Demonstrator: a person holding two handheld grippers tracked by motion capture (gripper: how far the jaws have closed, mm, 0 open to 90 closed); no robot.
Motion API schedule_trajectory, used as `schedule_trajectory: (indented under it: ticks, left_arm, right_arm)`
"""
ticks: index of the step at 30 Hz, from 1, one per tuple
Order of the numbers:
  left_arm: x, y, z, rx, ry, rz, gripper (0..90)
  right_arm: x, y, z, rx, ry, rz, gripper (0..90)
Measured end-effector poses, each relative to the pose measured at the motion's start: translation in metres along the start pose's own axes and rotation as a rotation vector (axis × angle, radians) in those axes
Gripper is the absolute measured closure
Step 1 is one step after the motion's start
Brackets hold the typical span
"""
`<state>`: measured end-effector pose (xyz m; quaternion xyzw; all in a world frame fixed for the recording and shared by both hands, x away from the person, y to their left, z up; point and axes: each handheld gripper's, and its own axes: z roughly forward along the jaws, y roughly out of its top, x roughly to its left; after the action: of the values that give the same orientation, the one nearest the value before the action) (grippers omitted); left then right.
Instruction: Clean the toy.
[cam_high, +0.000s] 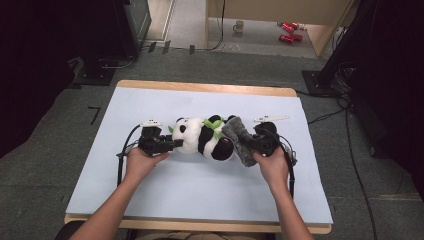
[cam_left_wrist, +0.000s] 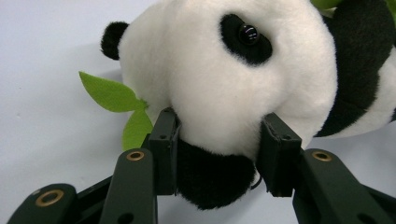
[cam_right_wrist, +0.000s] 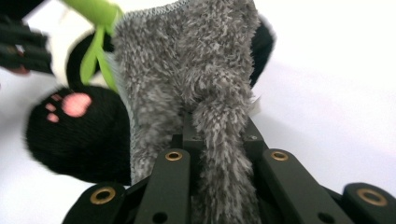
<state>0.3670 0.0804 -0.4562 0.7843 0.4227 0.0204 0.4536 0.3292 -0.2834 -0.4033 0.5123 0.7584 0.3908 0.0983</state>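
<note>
Across the middle of the pale blue worktop (cam_high: 150, 200), lying on its side: plush panda (cam_high: 202, 137), head toward the left, black paw with pink pads toward the right. At the head, left claw (cam_high: 172, 144), pads pressed into the white and black fur on either side, pinching the panda's head. Beside that cheek, green felt leaf (cam_left_wrist: 109, 93). At the other end, right claw (cam_high: 248, 146), pressed together on a fuzzy grey cloth (cam_high: 239, 137) draped against the panda's rear.

pale blue table (cam_high: 200, 190), mug (cam_high: 239, 26), red cans (cam_high: 288, 31)
</note>
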Motion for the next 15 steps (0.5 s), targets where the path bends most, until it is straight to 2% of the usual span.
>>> schedule_trajectory:
  ticks: [4, 8, 10, 15]
  left_arm:
    - [-0.005, 0.003, -0.003, 0.014, 0.004, -0.004, 57.4]
    - [-0.013, 0.002, -0.005, 0.028, 0.015, -0.001, 58.5]
    - [-0.015, 0.003, -0.007, 0.036, 0.009, -0.013, 59.6]
    - [-0.02, 0.002, -0.012, 0.054, -0.008, -0.034, 62.0]
  right_arm:
    - [0.0, 0.01, -0.022, -0.066, 0.007, 0.014, 79.7]
    - [0.012, 0.02, -0.041, -0.119, 0.031, -0.011, 79.7]
    - [0.024, 0.023, -0.045, -0.126, 0.05, -0.031, 79.7]
    - [0.047, 0.026, -0.04, -0.106, 0.101, -0.078, 79.7]
